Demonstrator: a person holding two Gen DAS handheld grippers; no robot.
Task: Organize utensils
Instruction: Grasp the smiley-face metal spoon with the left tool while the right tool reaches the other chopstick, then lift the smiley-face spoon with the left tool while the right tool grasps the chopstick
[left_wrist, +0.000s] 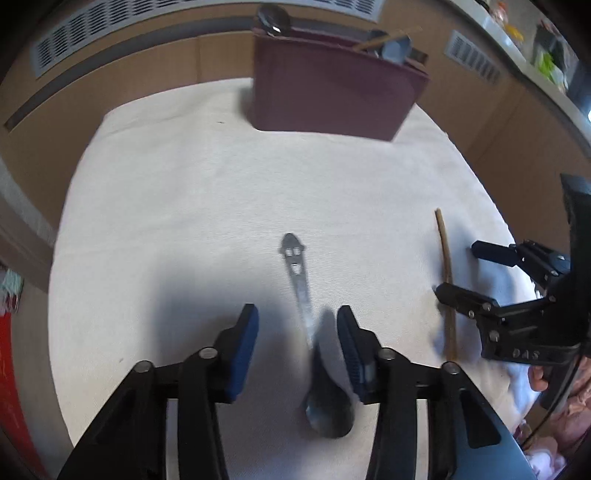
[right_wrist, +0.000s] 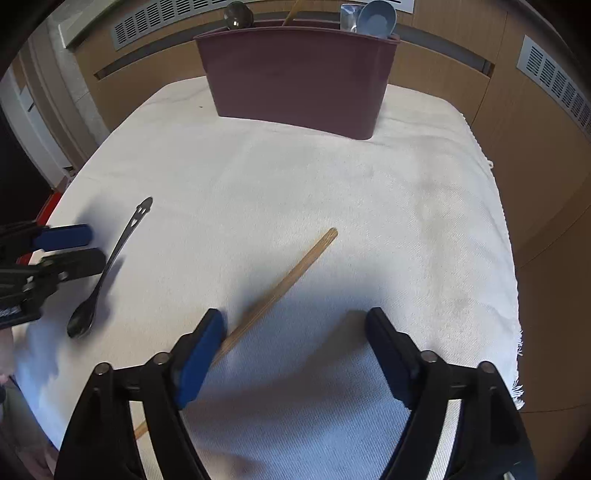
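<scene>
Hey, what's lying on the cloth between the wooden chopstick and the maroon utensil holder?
Nothing: in the right wrist view, only bare white cloth stretches from the chopstick tip to the maroon utensil holder.

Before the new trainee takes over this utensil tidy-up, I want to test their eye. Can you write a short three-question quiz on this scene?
1. True or false: the metal spoon lies between the fingers of the open left gripper.
2. Multiple choice: the wooden chopstick is A) standing in the caddy, B) lying on the white cloth, C) held in the right gripper.
3. Fill in: the maroon caddy already holds a light blue ____.

Key: 1 true; 2 B; 3 spoon.
</scene>
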